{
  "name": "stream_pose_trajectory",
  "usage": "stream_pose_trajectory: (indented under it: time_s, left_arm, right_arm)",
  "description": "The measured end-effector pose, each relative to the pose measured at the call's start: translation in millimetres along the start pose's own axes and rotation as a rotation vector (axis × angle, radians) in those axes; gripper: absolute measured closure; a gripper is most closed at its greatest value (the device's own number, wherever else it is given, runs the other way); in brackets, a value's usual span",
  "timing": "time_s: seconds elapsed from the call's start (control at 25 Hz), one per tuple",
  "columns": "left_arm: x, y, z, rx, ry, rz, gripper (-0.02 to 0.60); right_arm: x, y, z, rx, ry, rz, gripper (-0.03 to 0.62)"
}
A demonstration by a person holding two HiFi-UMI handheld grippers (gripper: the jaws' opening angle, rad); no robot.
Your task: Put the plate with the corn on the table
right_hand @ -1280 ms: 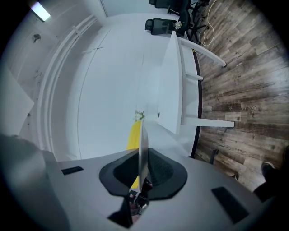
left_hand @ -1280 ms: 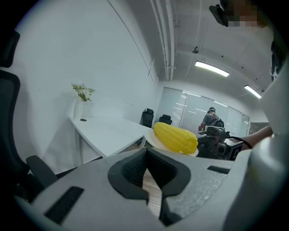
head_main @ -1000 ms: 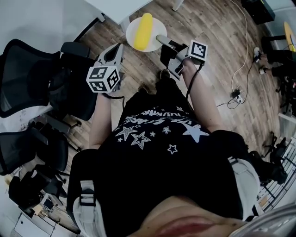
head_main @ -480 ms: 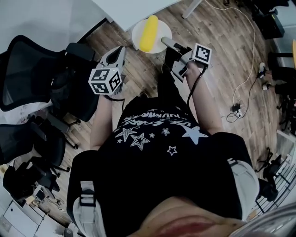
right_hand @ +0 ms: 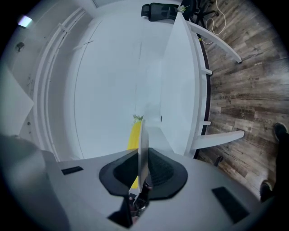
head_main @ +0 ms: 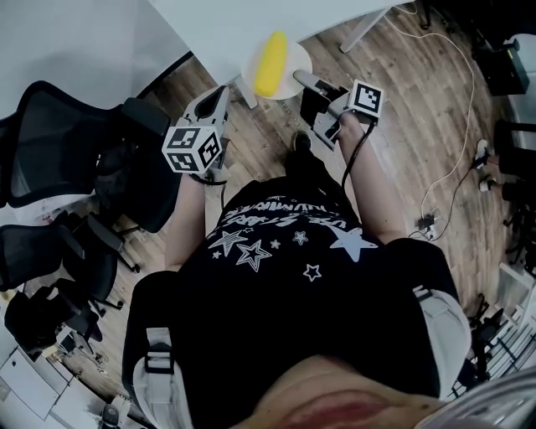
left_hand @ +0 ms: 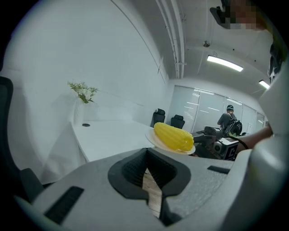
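At the near edge of the white bench [head_main: 251,18], the plate [head_main: 295,62] hangs partly over the top and partly over the wooden floor [head_main: 402,109]. It looks not yet set down. The corn [head_main: 270,52] lies lengthwise across the plate, loose and unrestrained. Right gripper [head_main: 303,80] is clamped on the plate rim on the side away from the bench; in the right gripper view the plate runs edge-on between the jaws, so the hold is one narrow pinch. Left gripper [head_main: 220,92] sits short of the bench, jaws drawn together with nothing between them, giving no support. Office chairs [head_main: 50,142] stand well off the bench end, clear of the path.

Risks, as judged:
- The single-point hold leaves the plate cantilevered, so any sag or wrist roll tilts it, and the round cob could roll off onto the floor.
- A rim carried too low could strike the bench edge and jolt the plate in the pinch.
- Release with the plate overhanging the edge would let it tip off. It needs to be fully over the top first.
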State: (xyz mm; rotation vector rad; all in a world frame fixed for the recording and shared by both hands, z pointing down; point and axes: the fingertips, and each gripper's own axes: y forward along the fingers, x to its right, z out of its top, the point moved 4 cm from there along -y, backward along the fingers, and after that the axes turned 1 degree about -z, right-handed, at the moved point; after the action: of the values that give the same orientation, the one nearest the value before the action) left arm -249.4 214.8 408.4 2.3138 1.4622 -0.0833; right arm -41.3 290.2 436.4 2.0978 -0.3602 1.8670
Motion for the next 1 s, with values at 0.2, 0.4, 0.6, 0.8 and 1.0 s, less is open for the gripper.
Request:
stream_pose_trajectory:
  time_s: [0.2,0.4,0.6,0.8,1.0]
  left_arm:
    - [-6,43,15,-0.003,-0.019,0.062,0.575]
    - [-5,74,24,-0.022,-0.038,0.117,0.575]
    - [-4,103,30,-0.019,-0.053,0.174,0.575]
    - [-2,126,36,0.019,-0.087,0.247,0.575]
    - [1,139,38,0.028,-0.12,0.296,0.575]
  right_arm:
    - [4,17,57,-0.054,-0.006,0.01,0.556]
    - [8,27,98,-0.115,-0.005,0.011,0.556]
    - [18,33,133,-0.161,0.0,0.014,0.556]
    - [23,44,164,-0.225,-0.02,0.013,0.554]
    - [21,51,184,-0.277,-0.029,0.019,0.554]
